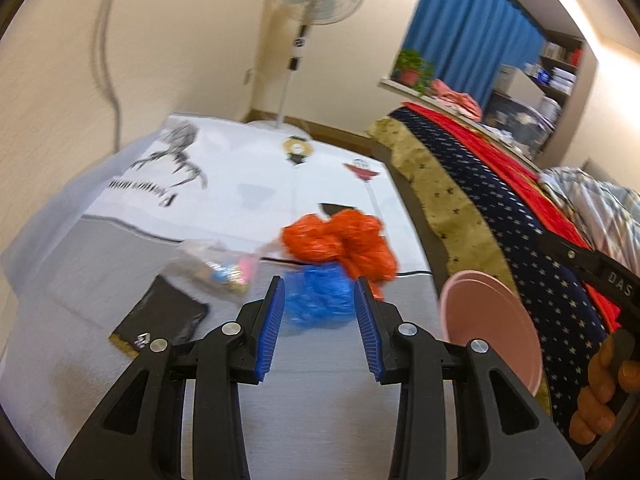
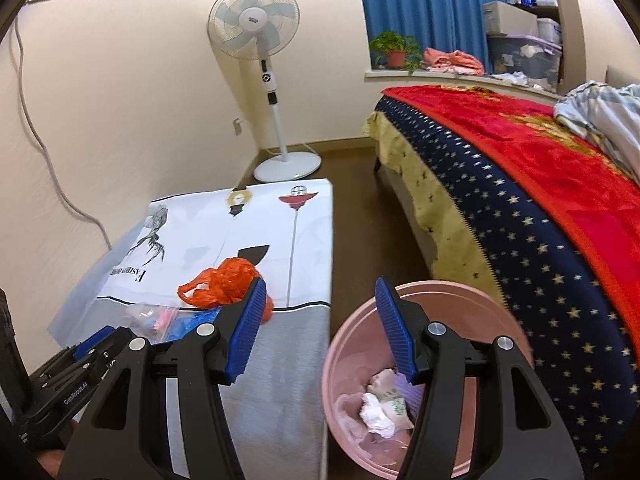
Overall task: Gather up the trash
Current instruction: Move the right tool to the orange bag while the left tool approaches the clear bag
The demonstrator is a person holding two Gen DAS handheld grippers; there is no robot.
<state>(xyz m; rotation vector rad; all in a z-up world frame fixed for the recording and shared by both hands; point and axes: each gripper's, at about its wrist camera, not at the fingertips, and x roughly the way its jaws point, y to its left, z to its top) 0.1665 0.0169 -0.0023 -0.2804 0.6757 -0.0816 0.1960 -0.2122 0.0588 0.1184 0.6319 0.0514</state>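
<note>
We judge pickup pending — left tongs (image 1: 320, 312) gape empty before the blue bag (image 1: 316, 300) near the surface's (image 1: 320, 400) right edge, right tongs (image 2: 320, 328) likewise wide and empty — closure needed next.

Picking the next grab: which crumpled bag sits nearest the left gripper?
The blue bag, just ahead of the open left gripper; the orange bag lies beyond it.
</note>
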